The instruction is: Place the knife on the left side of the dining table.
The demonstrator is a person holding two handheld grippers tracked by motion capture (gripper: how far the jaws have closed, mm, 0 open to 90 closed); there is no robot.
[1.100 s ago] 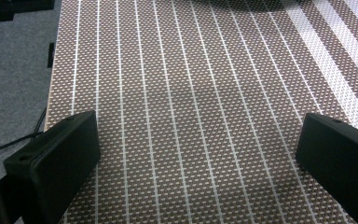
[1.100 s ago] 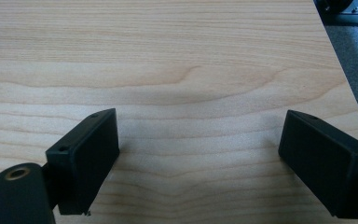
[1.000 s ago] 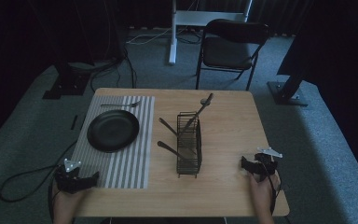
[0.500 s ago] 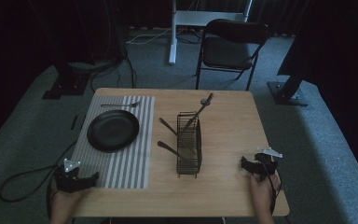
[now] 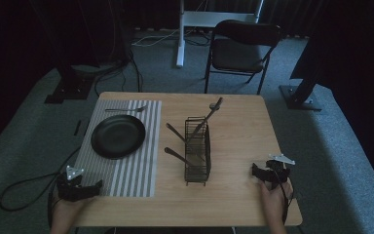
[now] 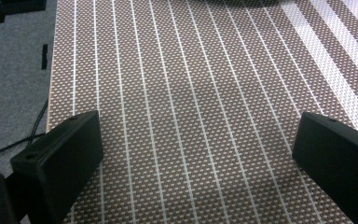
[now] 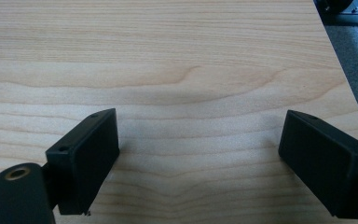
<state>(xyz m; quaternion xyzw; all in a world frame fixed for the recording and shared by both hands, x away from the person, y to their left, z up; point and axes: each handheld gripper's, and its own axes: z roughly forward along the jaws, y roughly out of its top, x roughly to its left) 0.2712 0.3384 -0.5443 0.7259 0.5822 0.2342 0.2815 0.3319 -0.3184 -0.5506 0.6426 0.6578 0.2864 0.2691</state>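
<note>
Placemat (image 6: pixel 191 93) beneath the left hand-held gripper (image 6: pixel 196 154) — both grippers spread wide, holding nothing — right (image 7: pixel 198 154) over table (image 7: pixel 191 60)

**Surroundings and Unused Items**

A black plate (image 5: pixel 118 136) lies on the left half of the wooden table (image 5: pixel 243 131). A fork (image 5: pixel 125 109) lies just beyond the plate, apart from it and parallel to the far table edge. A black folding chair (image 5: pixel 243 46) stands on the grey carpet (image 5: pixel 341 161) behind the table. A white stand (image 5: pixel 180 34) rises to the left of the chair. Dark cables (image 5: pixel 121 73) run across the floor near a black base (image 5: pixel 70 90).
</note>
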